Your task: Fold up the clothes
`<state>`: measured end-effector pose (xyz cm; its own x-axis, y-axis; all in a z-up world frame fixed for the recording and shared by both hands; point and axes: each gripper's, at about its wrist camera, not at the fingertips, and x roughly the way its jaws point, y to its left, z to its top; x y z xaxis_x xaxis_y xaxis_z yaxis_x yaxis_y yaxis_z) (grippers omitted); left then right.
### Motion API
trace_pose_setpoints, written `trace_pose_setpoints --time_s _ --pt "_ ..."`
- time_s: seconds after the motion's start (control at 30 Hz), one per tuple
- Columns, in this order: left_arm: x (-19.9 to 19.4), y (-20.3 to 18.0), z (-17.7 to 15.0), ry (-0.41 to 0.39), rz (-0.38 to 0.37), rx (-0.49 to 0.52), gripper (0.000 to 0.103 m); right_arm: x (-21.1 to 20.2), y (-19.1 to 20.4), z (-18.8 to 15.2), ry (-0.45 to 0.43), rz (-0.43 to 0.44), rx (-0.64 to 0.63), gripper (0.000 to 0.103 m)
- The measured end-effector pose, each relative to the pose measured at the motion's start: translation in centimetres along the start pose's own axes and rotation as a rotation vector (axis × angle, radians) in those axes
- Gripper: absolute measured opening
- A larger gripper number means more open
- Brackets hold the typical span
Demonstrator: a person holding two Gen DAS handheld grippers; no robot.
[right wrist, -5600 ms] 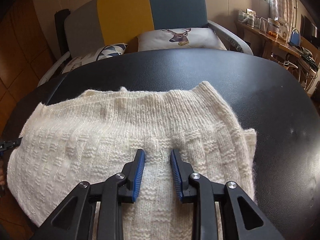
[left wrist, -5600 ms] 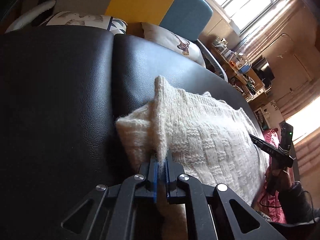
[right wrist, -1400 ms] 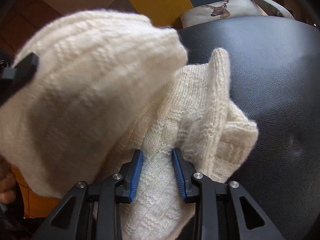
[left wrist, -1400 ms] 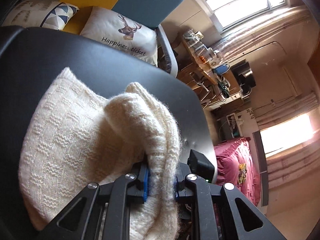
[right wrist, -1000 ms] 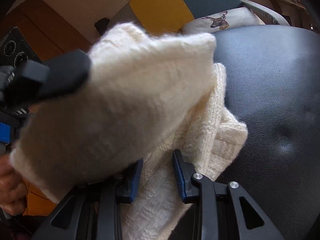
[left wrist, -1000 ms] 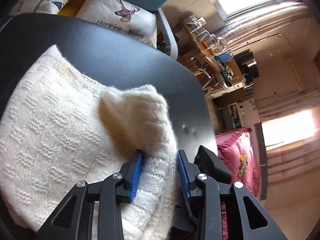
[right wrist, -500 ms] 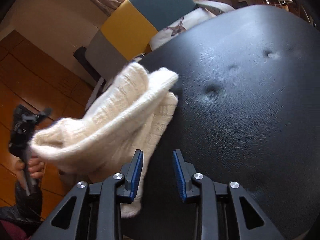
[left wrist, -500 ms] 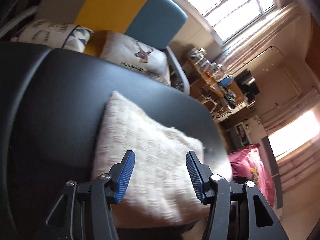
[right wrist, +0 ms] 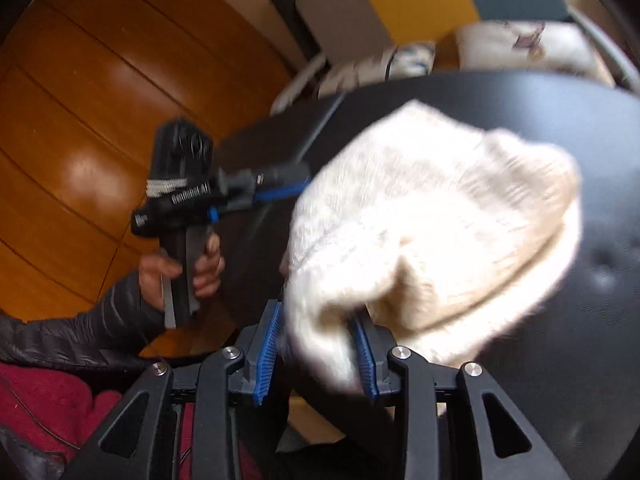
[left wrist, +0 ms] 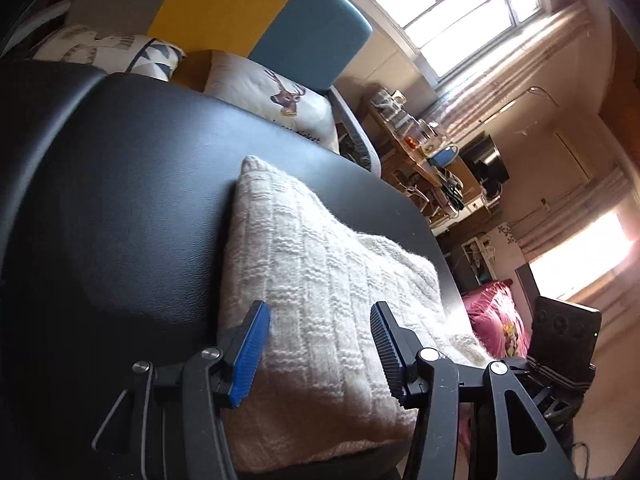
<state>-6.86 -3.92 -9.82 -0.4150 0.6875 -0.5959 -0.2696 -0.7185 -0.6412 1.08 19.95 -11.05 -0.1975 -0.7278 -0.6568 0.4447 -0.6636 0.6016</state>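
A cream knit sweater (left wrist: pixel 320 300) lies folded in a thick bundle on the black padded table (left wrist: pixel 120 200), near its front edge. My left gripper (left wrist: pixel 320 344) is wide open, one finger on each side of the sweater's near end, not gripping it. In the right wrist view the sweater (right wrist: pixel 440 220) is blurred, and its near corner sits between the fingers of my right gripper (right wrist: pixel 318 348), which is open. The left gripper (right wrist: pixel 280 190) also shows there, held in a hand at the table's left edge.
A sofa with a yellow and blue back (left wrist: pixel 260 20) and a deer-print cushion (left wrist: pixel 280 96) stands behind the table. A cluttered side table (left wrist: pixel 420 148) is at the right. A wooden floor (right wrist: pixel 80 120) lies to the left. A red blanket (left wrist: pixel 496 320) lies beyond the table's right edge.
The left gripper folded the sweater's left part over, let go and drew back open. The right gripper swung left and now has the sweater's near corner between its open fingers.
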Motion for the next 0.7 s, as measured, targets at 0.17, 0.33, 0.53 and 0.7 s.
trace_pose_setpoints --time_s 0.17,0.33,0.53,0.7 --pt "1.4 -0.8 -0.9 0.039 -0.033 0.097 0.057 2.7 -3.6 -4.0 0.089 0.012 0.167 0.037" --pt "0.8 -1.0 -2.2 0.036 -0.087 0.11 0.057 0.3 -6.2 -8.3 -0.054 0.055 0.336 0.027" --pt "-2.1 -2.0 -3.9 0.003 -0.133 0.202 0.057 -5.5 -6.1 -9.4 -0.26 0.046 0.434 0.035" --pt "-1.0 -4.5 -7.0 0.093 -0.104 0.391 0.057 -5.7 -9.5 -7.7 -0.426 0.07 0.646 0.038"
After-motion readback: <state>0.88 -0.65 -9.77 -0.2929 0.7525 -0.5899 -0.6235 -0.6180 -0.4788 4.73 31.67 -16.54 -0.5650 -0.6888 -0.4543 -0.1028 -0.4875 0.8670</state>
